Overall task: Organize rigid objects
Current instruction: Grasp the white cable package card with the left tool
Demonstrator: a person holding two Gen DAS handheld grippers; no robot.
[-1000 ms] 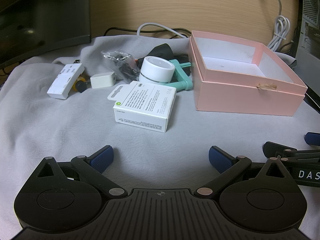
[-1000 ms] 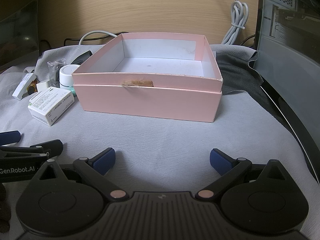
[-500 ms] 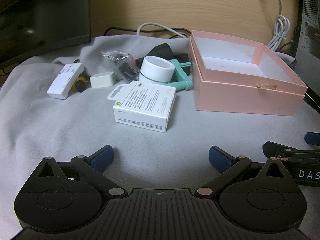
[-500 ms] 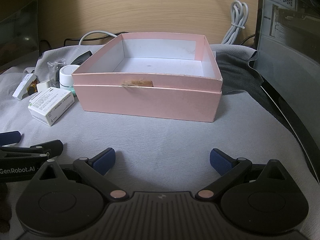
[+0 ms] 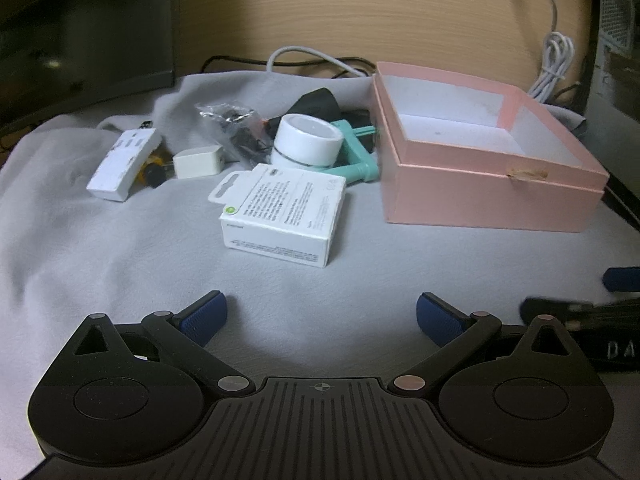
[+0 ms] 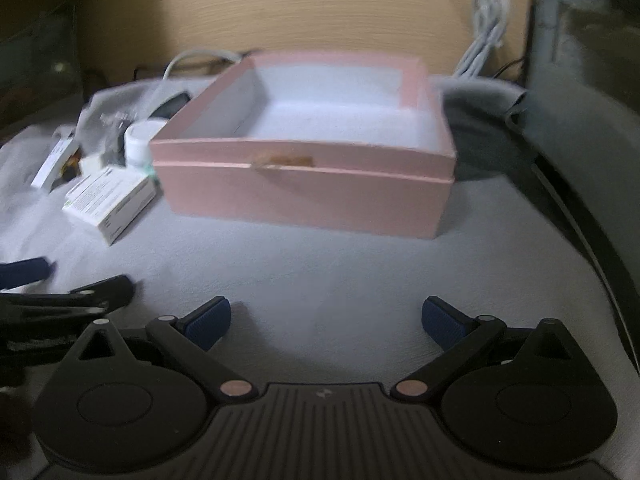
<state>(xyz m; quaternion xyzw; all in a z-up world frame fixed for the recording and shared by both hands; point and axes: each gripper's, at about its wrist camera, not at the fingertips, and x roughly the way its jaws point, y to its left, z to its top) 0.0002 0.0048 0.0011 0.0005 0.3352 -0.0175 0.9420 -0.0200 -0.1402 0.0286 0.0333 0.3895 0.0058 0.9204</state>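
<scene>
An open, empty pink box (image 5: 488, 184) stands on the grey cloth (image 5: 120, 248); it also shows in the right wrist view (image 6: 304, 196). Left of it lie a white printed carton (image 5: 282, 214), a white round jar (image 5: 308, 144), a teal plastic part (image 5: 356, 156), a small white charger (image 5: 198, 162), a white adapter (image 5: 122, 164) and a clear bag of dark parts (image 5: 236, 128). My left gripper (image 5: 322, 314) is open and empty, short of the carton. My right gripper (image 6: 326, 318) is open and empty, in front of the box.
A wooden wall (image 5: 360, 12) rises behind the cloth, with a coiled white cable (image 5: 554, 64) at the right. A dark monitor (image 5: 80, 20) stands at the back left. A computer case (image 6: 584, 80) stands close on the right of the box.
The right gripper has started to move; its view is blurred and the box has shifted right in it. The left view has shifted slightly. Both grippers stay open.
</scene>
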